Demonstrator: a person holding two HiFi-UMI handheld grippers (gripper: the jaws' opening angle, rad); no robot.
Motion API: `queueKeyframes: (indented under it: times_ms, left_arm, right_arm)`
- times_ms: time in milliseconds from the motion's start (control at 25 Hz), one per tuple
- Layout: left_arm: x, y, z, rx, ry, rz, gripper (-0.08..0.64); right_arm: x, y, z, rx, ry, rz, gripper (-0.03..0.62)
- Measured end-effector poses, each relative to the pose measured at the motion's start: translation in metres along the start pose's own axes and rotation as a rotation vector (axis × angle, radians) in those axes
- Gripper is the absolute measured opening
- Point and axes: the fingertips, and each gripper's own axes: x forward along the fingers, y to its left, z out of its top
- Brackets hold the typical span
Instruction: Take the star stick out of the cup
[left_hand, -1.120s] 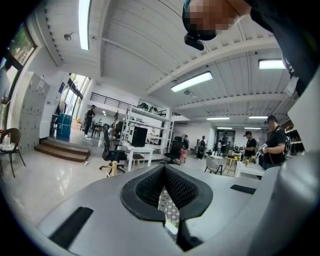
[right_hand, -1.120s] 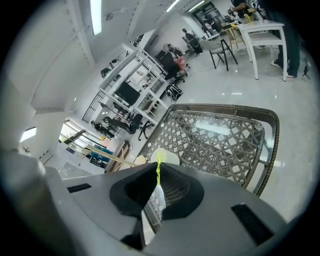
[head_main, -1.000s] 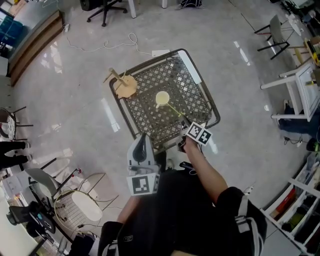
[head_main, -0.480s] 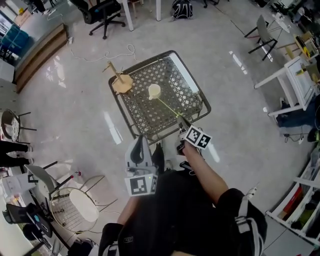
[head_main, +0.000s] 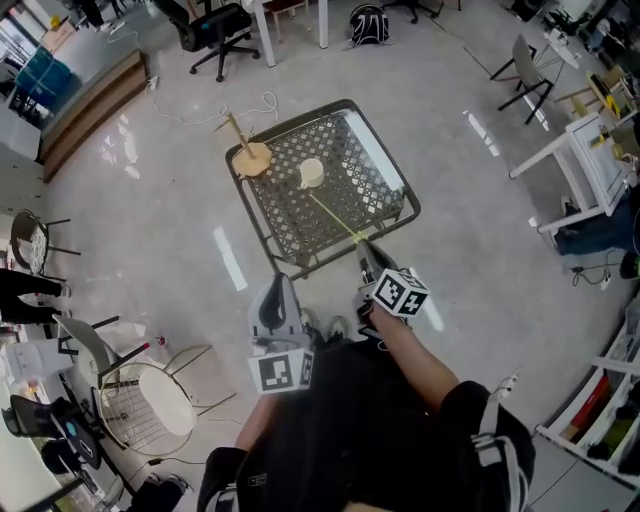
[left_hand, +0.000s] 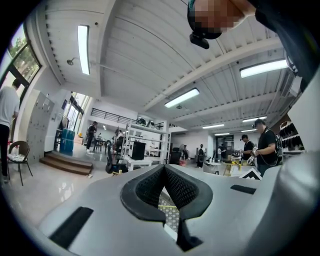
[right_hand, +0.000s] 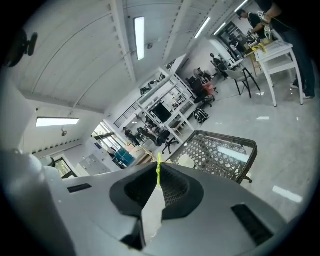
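A cream cup (head_main: 311, 172) stands on the metal lattice table (head_main: 383, 160). A thin yellow-green star stick (head_main: 334, 215) runs from the cup's near side to my right gripper (head_main: 362, 248), which is shut on the stick's near end at the table's front edge. In the right gripper view the stick (right_hand: 158, 170) shows pinched between the pads, with the cup (right_hand: 186, 161) beyond. Whether the stick's far end is still inside the cup I cannot tell. My left gripper (head_main: 278, 284) hangs in front of the table, shut and empty (left_hand: 164, 170).
A wooden stand with a peg (head_main: 249, 155) sits at the table's far left corner. A wire chair (head_main: 150, 410) stands at the lower left, a white table (head_main: 590, 150) at the right, office chairs (head_main: 215, 25) further off. People stand in the background (left_hand: 265, 145).
My right gripper has drawn back from the cup towards the person, and more of the stick shows outside the cup. The left gripper has stayed shut in about the same place.
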Motion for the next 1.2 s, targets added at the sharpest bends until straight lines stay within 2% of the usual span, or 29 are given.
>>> queueKeyframes:
  times_ms: [680, 1200]
  left_arm:
    - [-0.029, 0.019, 0.01, -0.006, -0.02, -0.072, 0.015]
    - [-0.048, 0.033, -0.002, -0.016, -0.007, -0.133, 0.015]
  right_arm:
    - [-0.075, 0.085, -0.013, -0.258, -0.116, 0.004, 0.021]
    - [-0.094, 0.121, -0.039, -0.342, -0.122, 0.002, 0.021]
